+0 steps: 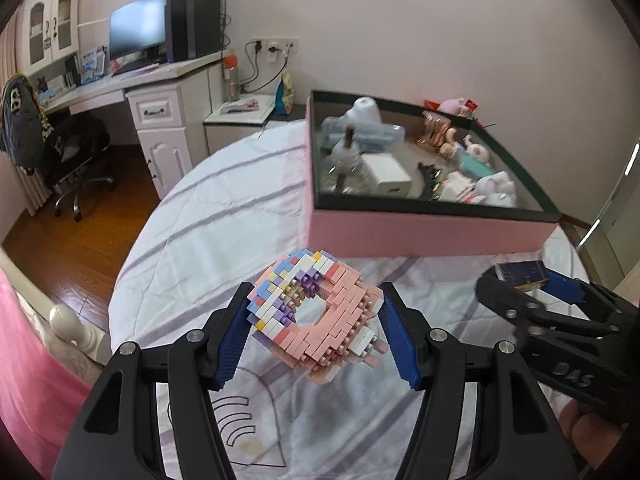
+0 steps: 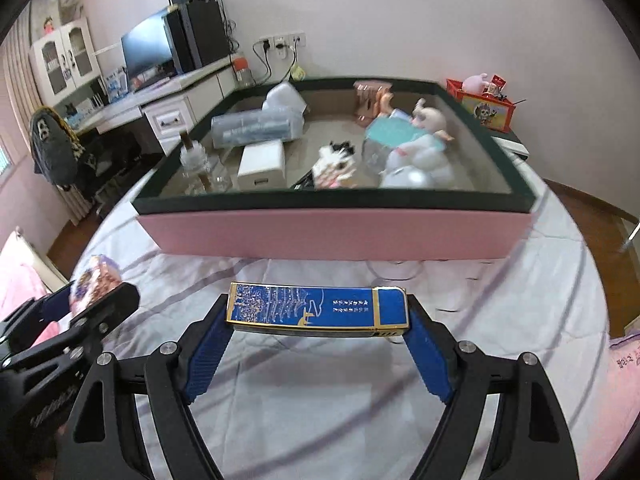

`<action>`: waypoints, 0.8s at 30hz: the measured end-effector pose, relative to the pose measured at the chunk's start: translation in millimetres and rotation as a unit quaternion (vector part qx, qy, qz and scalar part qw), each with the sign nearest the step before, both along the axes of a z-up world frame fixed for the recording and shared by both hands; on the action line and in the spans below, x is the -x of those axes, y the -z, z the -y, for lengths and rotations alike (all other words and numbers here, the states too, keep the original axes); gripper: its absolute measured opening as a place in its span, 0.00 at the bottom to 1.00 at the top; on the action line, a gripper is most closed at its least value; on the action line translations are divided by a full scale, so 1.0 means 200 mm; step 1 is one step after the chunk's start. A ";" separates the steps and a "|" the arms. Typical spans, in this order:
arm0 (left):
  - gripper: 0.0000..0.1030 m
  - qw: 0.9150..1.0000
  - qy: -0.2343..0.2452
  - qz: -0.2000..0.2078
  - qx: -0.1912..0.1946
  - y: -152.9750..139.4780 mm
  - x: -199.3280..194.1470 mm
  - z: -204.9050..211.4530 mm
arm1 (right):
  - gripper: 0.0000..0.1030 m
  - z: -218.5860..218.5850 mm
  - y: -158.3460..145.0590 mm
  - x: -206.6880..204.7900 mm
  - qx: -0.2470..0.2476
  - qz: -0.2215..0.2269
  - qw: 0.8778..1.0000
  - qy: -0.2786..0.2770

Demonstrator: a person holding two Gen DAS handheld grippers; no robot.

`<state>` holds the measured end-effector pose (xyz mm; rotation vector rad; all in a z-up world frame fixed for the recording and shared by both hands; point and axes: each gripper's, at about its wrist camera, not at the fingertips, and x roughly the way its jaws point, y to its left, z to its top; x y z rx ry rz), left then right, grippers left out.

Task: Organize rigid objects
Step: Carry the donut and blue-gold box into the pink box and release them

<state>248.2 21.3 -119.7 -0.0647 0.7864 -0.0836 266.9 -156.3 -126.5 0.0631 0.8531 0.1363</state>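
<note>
Only the right view shows the blue box (image 2: 316, 311) face, lying crosswise, clamped endwise by the right gripper (image 2: 318, 354); the left gripper (image 1: 314, 334) clamps a tilted brick donut (image 1: 316, 316).

I could read "DAS" on the side of my right gripper (image 1: 520, 280). The blue box (image 2: 318, 311) it held had a row of tiny white signs, but they were too small for me to read.

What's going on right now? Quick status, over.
Left tongs shut on brick donut. Right tongs shut on blue box. Pink tray ahead, path open.
</note>
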 end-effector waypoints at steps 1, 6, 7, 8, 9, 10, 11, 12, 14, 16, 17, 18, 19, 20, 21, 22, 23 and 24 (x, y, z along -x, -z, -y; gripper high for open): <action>0.61 1.000 0.002 0.005 -0.001 -0.02 0.00 0.01 | 0.80 0.03 -0.03 0.01 -0.005 0.005 1.000 0.001; 0.61 0.999 0.013 0.031 -0.003 -0.16 -0.04 0.05 | 0.80 0.15 -0.19 0.03 -0.024 0.034 0.999 0.005; 0.61 0.999 0.015 0.035 -0.002 -0.19 -0.06 0.06 | 0.80 0.18 -0.22 0.03 -0.025 0.042 0.999 0.006; 0.61 0.999 0.018 0.039 -0.001 -0.22 -0.07 0.07 | 0.80 0.21 -0.26 0.03 -0.029 0.049 0.998 0.007; 0.61 0.999 0.022 0.047 -0.004 -0.25 -0.10 0.09 | 0.80 0.23 -0.29 0.01 -0.032 0.055 0.998 0.008; 0.61 0.998 0.026 0.050 -0.006 -0.27 -0.11 0.10 | 0.80 0.25 -0.32 -0.01 -0.031 0.060 0.998 0.009; 0.61 0.998 0.032 0.054 -0.004 -0.29 -0.14 0.12 | 0.80 0.27 -0.34 -0.03 -0.030 0.066 0.997 0.010; 0.61 0.998 0.038 0.054 0.000 -0.31 -0.18 0.15 | 0.80 0.29 -0.38 -0.05 -0.031 0.073 0.997 0.012; 0.61 0.998 0.045 0.053 0.005 -0.33 -0.24 0.18 | 0.80 0.32 -0.41 -0.09 -0.035 0.080 0.996 0.011; 0.61 0.997 0.050 0.053 0.007 -0.34 -0.30 0.22 | 0.80 0.36 -0.44 -0.17 -0.036 0.084 0.996 0.014; 0.61 0.997 0.052 0.053 0.007 -0.34 -0.33 0.25 | 0.80 0.37 -0.44 -0.20 -0.040 0.083 0.996 0.015; 0.61 0.997 0.053 0.053 0.006 -0.34 -0.37 0.27 | 0.80 0.38 -0.44 -0.23 -0.042 0.082 0.996 0.015; 0.61 0.997 0.053 0.052 0.006 -0.33 -0.40 0.29 | 0.80 0.40 -0.44 -0.27 -0.042 0.080 0.996 0.014; 0.61 0.997 0.054 0.050 0.007 -0.32 -0.43 0.31 | 0.80 0.40 -0.43 -0.31 -0.043 0.076 0.996 0.012; 0.61 0.997 0.054 0.047 0.006 -0.31 -0.47 0.33 | 0.80 0.40 -0.42 -0.34 -0.046 0.072 0.996 0.009; 0.61 0.997 0.054 0.045 0.004 -0.30 -0.49 0.35 | 0.80 0.40 -0.41 -0.38 -0.049 0.066 0.997 0.007; 0.61 0.998 0.054 0.041 0.003 -0.28 -0.52 0.36 | 0.80 0.40 -0.39 -0.41 -0.051 0.063 0.997 0.006; 0.61 0.998 0.054 0.038 0.002 -0.27 -0.54 0.37 | 0.80 0.39 -0.37 -0.46 -0.054 0.058 0.997 0.005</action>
